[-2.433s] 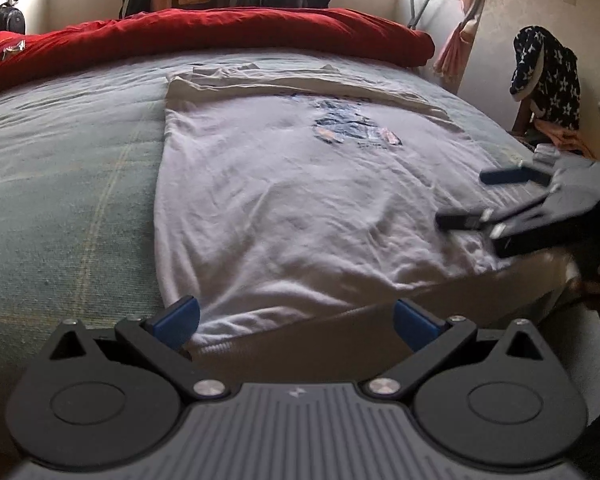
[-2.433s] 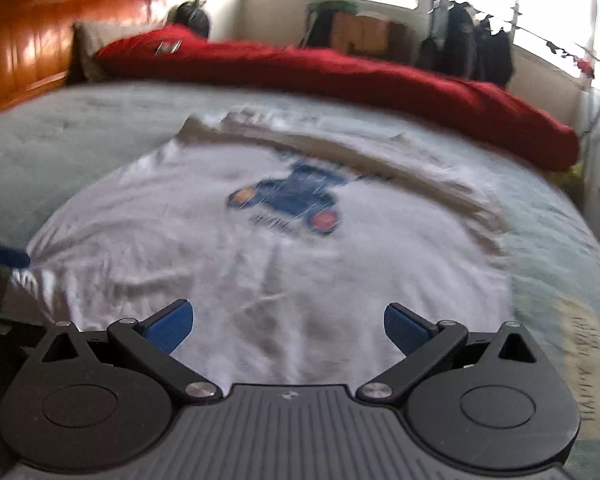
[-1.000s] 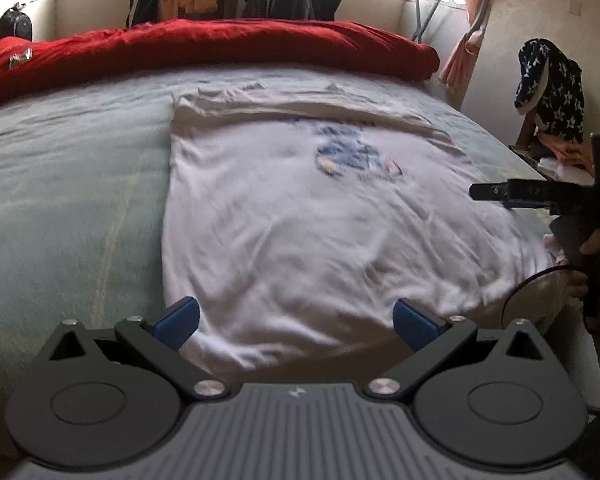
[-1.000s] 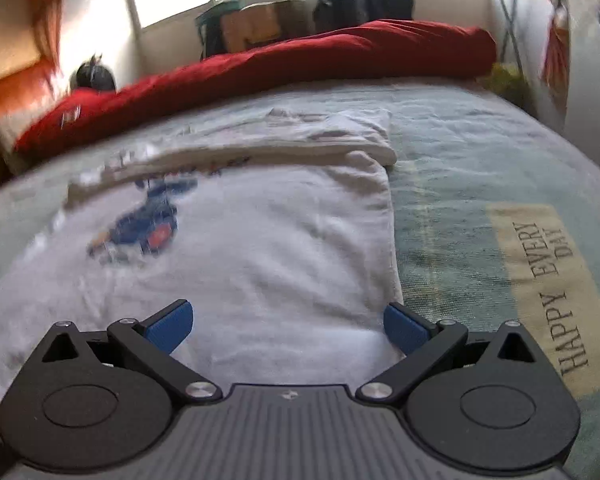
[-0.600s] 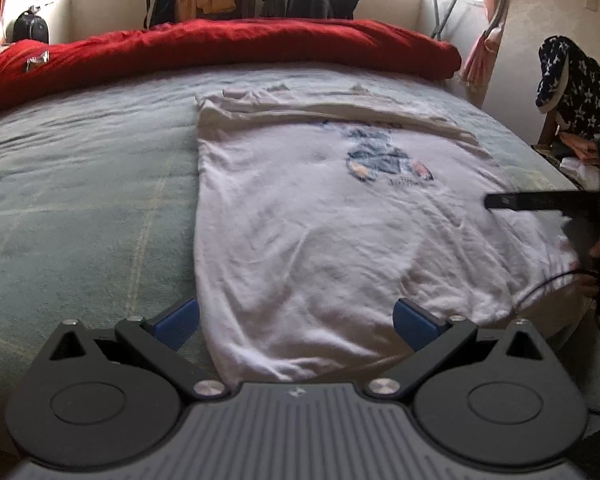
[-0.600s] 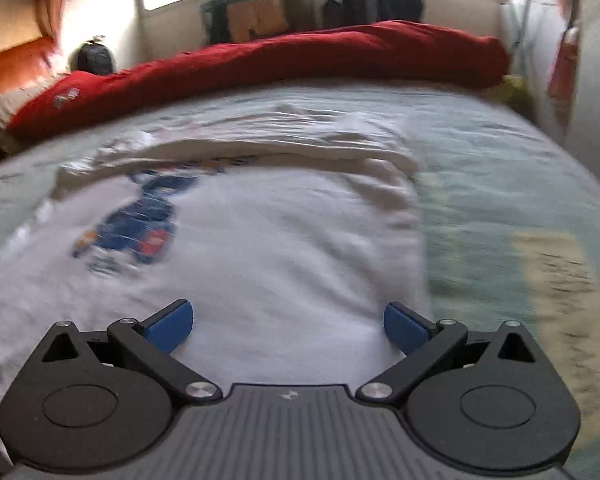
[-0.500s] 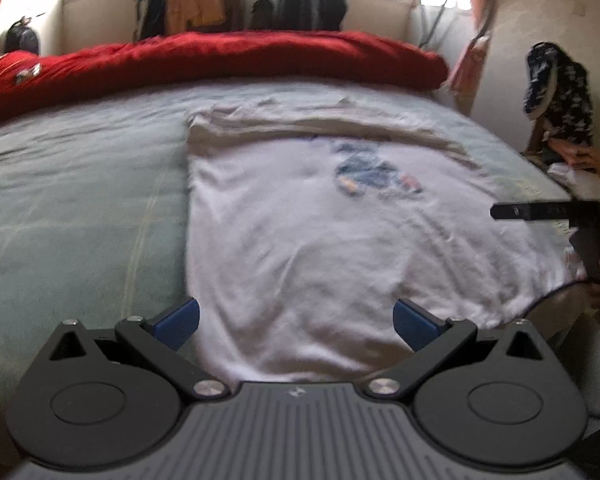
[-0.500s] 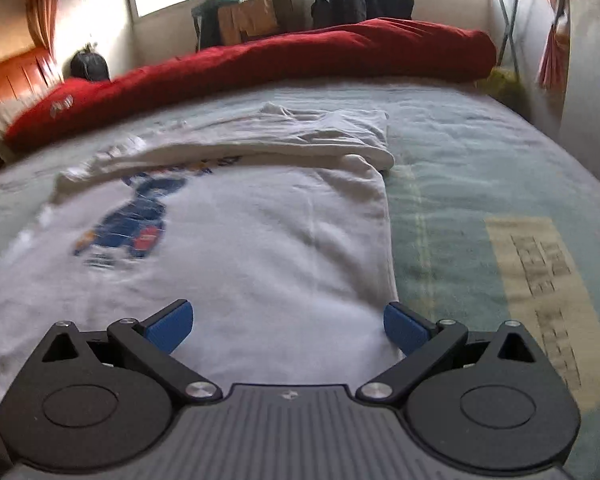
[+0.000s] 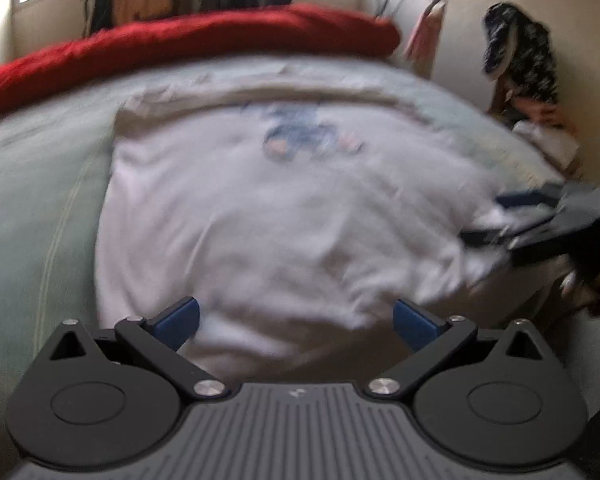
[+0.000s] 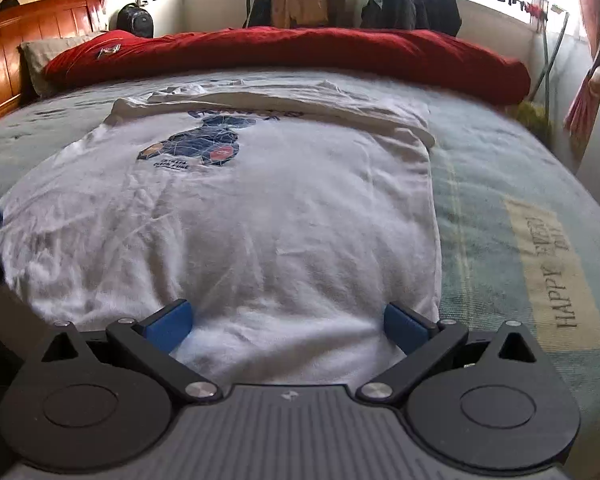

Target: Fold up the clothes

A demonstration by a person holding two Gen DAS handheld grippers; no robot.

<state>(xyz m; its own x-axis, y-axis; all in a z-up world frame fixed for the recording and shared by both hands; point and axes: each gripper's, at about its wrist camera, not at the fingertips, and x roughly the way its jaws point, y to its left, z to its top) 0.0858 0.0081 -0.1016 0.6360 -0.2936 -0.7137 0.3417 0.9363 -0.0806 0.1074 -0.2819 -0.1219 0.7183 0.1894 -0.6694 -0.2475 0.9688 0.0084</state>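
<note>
A white T-shirt (image 10: 236, 216) is lying flat on the green bed cover (image 10: 500, 184), its sleeves tucked in near the red blanket (image 10: 300, 50). The left gripper (image 9: 296, 318) and the right gripper (image 10: 286, 322) are both gaping wide at the shirt's near edge, holding nothing. The left view is coming out blurry, so the shirt's picture (image 9: 300, 136) is hard to make out.

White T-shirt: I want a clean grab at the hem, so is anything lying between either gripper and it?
Nothing visible. The T-shirt lies flat on the bed; the right gripper and left gripper stand open at its near hem.
</note>
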